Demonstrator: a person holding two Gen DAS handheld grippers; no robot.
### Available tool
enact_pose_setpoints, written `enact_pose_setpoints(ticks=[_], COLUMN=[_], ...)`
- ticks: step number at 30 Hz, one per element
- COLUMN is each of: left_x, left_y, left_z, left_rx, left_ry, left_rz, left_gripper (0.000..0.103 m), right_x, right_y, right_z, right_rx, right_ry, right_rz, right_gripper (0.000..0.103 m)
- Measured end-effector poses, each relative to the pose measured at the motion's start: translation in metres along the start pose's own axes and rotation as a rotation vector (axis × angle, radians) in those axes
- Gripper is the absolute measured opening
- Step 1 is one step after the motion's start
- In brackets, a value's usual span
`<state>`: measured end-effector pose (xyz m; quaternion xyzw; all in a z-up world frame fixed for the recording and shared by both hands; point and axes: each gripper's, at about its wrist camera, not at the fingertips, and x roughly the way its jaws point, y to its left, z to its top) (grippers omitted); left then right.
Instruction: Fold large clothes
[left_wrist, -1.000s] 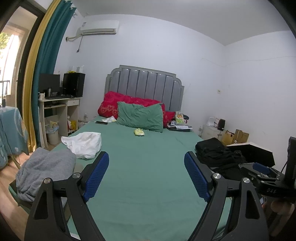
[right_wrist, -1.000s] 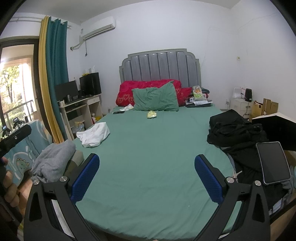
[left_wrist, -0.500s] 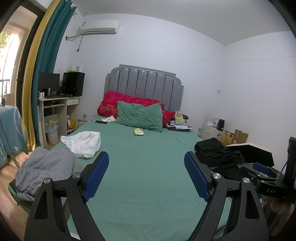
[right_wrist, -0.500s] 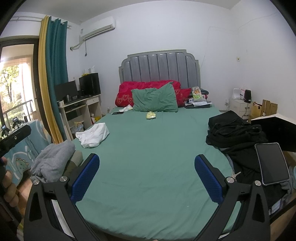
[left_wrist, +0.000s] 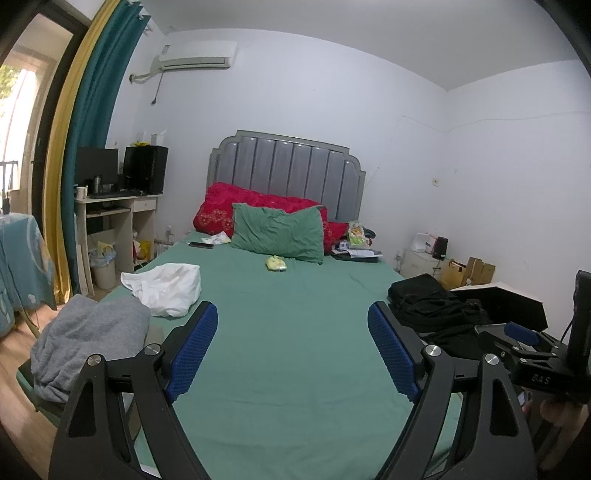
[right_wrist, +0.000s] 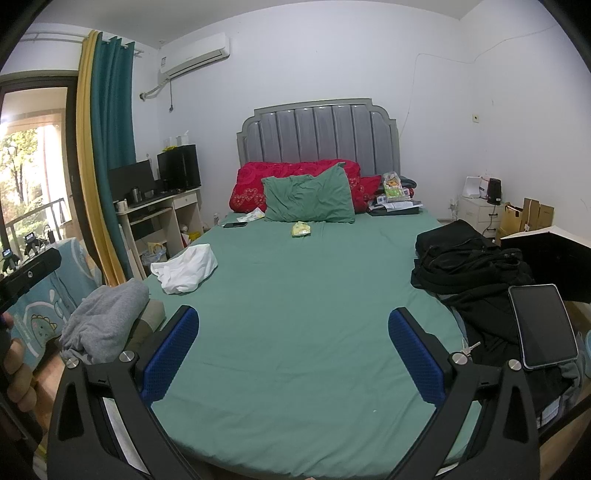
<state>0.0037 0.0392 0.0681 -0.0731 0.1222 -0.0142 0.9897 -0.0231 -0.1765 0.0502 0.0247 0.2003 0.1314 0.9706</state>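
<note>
Both grippers, left gripper and right gripper, hover spread and empty above the green-sheeted bed; grabbing the crumpled grey sweatshirt at its left edge could drag it floorward.

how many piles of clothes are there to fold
3: a white garment on the bed's left side, a grey one off its near left corner, a black heap on the right edge. More may be hidden.

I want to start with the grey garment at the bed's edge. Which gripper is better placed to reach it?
Probably left. The grey garment lies just beside the open left gripper, on its outer side. The right gripper, also open, sits further right, nearer the black clothes.
</note>
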Motion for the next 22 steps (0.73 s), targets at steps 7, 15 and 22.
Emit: enact_pose_setpoints(ticks=[7, 15, 22], left_x=[-0.0021, -0.0027, 0.0010], left_y=[0.0038, 0.0037, 0.0058], left_z=[0.0001, 0.0006, 0.0004], left_rx=[-0.005, -0.004, -0.001], left_ry=[0.002, 0.002, 0.010], left_rz=[-0.004, -0.005, -0.002], left_gripper=[0.086, 0.086, 0.086], right_x=[-0.0002, 0.0000, 0.0036], right_y=[0.0012, 0.0006, -0.0018], right_z=[-0.0004, -0.0005, -0.0003], right_rx=[-0.001, -0.001, -0.006], right_ry=[0.001, 0.000, 0.009], right_rz=[-0.002, -0.001, -0.002], right_gripper=[0.101, 0.101, 0.101])
